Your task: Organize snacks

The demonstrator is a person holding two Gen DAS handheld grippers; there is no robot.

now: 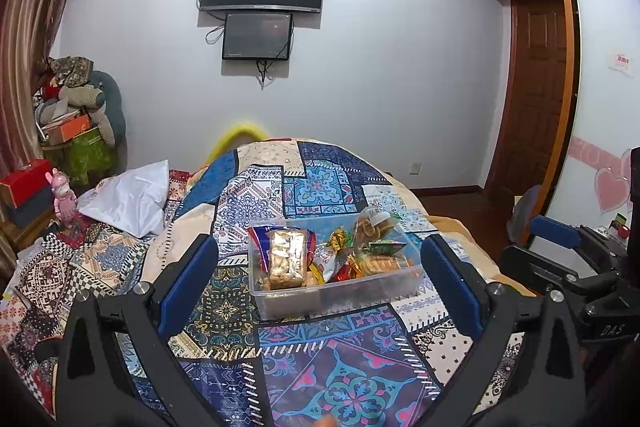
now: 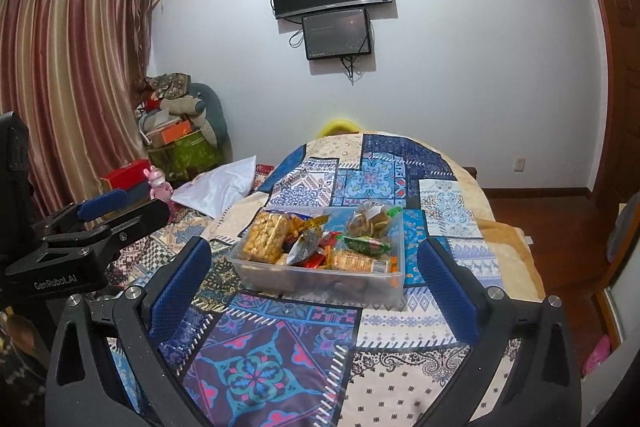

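On the patchwork bedspread (image 2: 280, 347): clear tub (image 2: 320, 279) heaped with snack packets (image 2: 266, 237).
Left tongs (image 1: 318, 279) and right tongs (image 2: 314, 269) gape wide, empty, just short of the tub; packets already inside, so sorting either finished or pending.

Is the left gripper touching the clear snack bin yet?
Apart. In the left wrist view the left gripper stands open, its blue pads either side of the clear snack bin, with patterned bedspread visible between each pad and the bin walls.
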